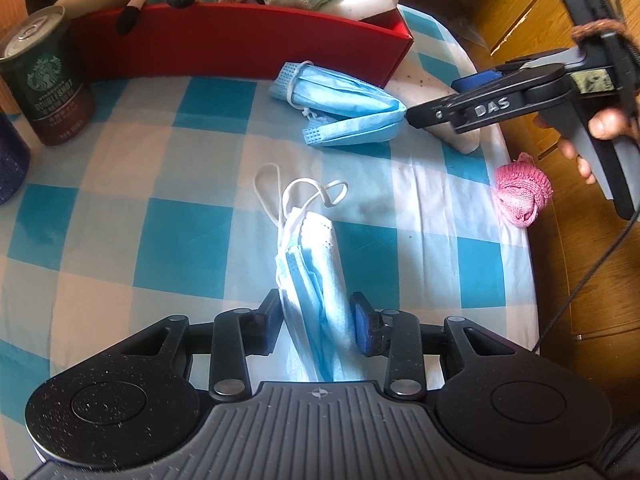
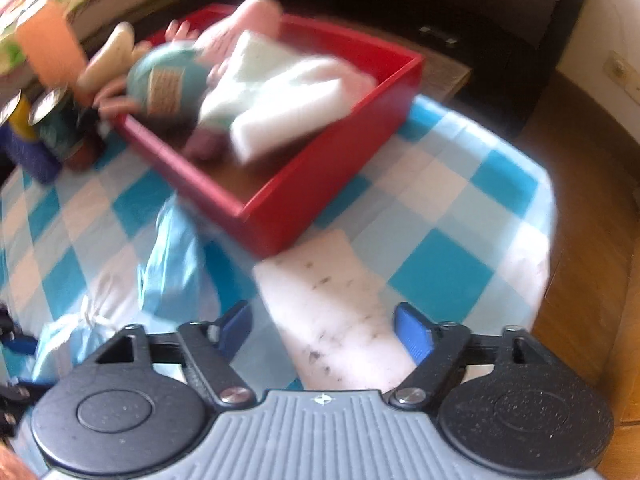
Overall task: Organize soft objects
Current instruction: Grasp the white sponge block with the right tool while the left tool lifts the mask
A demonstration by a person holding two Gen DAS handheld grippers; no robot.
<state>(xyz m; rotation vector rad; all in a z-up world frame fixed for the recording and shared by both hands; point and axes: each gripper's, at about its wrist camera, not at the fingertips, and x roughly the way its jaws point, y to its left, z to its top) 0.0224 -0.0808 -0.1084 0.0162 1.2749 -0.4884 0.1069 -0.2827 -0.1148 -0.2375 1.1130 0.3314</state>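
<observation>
Soft objects were half sorted: red box [image 1: 240, 44] already held plush toys, towels and foam. Near its front lay another mask [image 1: 344, 108], a speckled foam block [image 2: 340, 312] and pink knit [image 1: 522, 196]. Left hand-held gripper [image 1: 318, 326] pinched a folded mask [image 1: 316, 276]; right hand-held gripper [image 2: 324, 330] was spread over the block.
</observation>
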